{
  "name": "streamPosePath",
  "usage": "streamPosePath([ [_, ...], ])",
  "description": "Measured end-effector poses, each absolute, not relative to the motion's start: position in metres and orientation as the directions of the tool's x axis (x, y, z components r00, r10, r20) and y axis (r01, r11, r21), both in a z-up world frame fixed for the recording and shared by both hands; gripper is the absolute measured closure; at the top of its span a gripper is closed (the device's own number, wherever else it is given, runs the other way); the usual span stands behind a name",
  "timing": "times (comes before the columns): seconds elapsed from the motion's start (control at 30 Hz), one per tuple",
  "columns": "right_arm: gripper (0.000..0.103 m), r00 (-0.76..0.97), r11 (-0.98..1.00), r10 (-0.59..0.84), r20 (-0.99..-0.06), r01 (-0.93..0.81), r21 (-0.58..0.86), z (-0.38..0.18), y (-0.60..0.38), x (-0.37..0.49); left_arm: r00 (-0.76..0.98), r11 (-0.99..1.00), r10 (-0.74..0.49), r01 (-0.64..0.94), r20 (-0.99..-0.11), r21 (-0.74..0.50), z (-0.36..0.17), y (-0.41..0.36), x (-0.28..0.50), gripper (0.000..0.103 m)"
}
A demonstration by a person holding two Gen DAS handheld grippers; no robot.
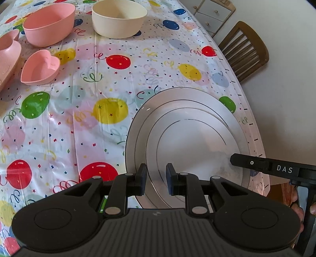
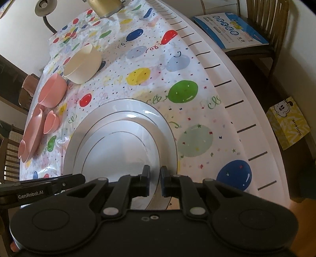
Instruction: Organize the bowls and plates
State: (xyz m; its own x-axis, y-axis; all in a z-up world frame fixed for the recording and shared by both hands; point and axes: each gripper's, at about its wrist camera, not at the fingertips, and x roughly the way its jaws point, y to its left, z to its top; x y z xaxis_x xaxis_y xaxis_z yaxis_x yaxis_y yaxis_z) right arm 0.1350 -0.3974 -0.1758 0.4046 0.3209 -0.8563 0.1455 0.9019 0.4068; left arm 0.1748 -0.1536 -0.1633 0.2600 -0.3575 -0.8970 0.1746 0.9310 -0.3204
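White stacked plates lie at the worktop edge, both grippers' jaws part-open and empty above the near rim; next, likely nest the bowls.

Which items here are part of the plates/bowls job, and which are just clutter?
Job items: stacked white plates, cream bowl, round pink bowl, pink heart bowl, pink heart plate.

Lying about: blue booklet, yellow box, brass pot.
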Motion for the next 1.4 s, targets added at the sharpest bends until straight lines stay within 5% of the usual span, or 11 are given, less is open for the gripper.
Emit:
streamPosePath([
  [0.83, 0.082, 0.392, 0.920, 0.313, -0.865, 0.104, 0.379, -0.164, -0.399, 0.145, 0.247, 0.929, -0.365, 0.150, -0.898, -0.337, -0.156, -0.143, 0.176, 0.083],
  [1.4, 0.069, 0.535, 0.951, 0.302, -0.789, -0.111, 0.288, -0.092, -0.336, 0.118, 0.446, 0.946, -0.318, 0.200, -0.836, -0.253, -0.093, -0.115, 0.138, 0.083],
])
